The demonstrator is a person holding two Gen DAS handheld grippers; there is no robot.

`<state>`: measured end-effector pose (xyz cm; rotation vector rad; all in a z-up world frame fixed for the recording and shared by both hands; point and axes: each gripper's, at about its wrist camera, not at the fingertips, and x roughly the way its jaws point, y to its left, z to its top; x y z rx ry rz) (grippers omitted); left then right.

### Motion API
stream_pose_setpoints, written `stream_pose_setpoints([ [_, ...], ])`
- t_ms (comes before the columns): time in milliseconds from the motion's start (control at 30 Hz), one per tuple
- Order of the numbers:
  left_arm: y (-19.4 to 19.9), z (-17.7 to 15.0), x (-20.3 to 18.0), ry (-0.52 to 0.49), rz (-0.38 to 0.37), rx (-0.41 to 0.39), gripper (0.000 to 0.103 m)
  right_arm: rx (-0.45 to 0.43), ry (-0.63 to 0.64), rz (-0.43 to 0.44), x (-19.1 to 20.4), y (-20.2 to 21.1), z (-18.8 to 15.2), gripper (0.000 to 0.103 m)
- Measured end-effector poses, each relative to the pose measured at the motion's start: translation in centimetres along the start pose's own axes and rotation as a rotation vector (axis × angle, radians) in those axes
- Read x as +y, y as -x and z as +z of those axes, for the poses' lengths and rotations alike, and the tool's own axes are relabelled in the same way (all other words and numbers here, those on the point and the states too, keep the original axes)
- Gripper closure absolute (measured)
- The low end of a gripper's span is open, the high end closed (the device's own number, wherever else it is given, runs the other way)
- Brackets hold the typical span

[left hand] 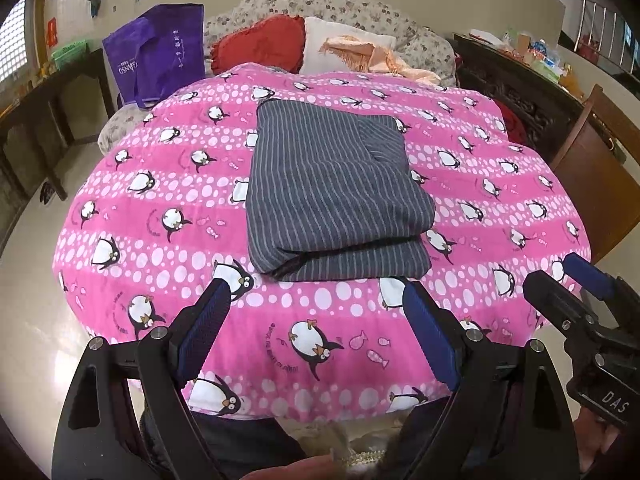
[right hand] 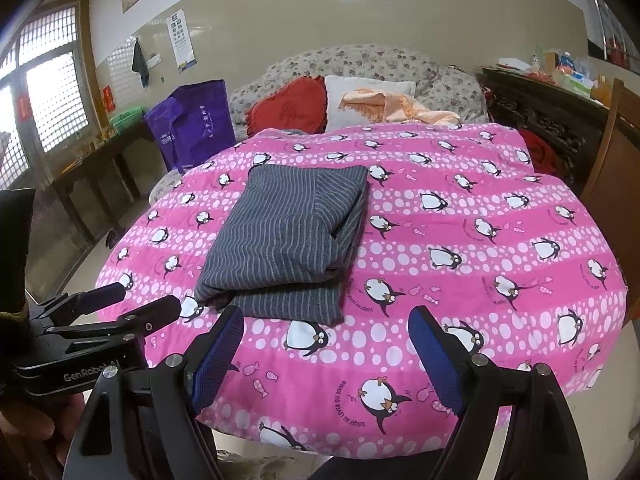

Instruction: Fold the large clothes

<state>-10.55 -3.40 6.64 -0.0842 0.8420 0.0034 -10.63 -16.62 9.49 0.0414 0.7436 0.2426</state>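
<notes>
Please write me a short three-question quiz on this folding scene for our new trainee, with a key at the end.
1. True or false: the striped garment lies spread out flat in a single layer.
2. Which gripper holds cloth? A) the left gripper B) the right gripper C) neither
3. Fill in: the garment rests on a pink quilt printed with ____.

Key
1. False: it is folded into a compact stack.
2. C: both stand open and empty, short of the garment's near edge.
3. Penguins.
</notes>
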Motion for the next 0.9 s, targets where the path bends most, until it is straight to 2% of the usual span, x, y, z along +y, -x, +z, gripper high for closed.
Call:
stream_pose_setpoints([
  [267, -0.09, -0.04, -0.06, 0.003, 0.001, 0.004, 0.015, -0.031, -0.021, 0.004, -0.26, 0.49, -0.07, 0.021],
  [600, -0.26, -0.23, -0.15, 0.002, -0.002, 0.012, 0.015, -0.022, -0.024, 0.011, -0.32, 0.16, -0.35, 0.021],
  [900, -0.11, -0.3, 0.18, 0.003, -0.013, -0.013, 0.015, -0.02, -0.024, 0.009, -0.2, 0.16, -0.46, 0.021],
])
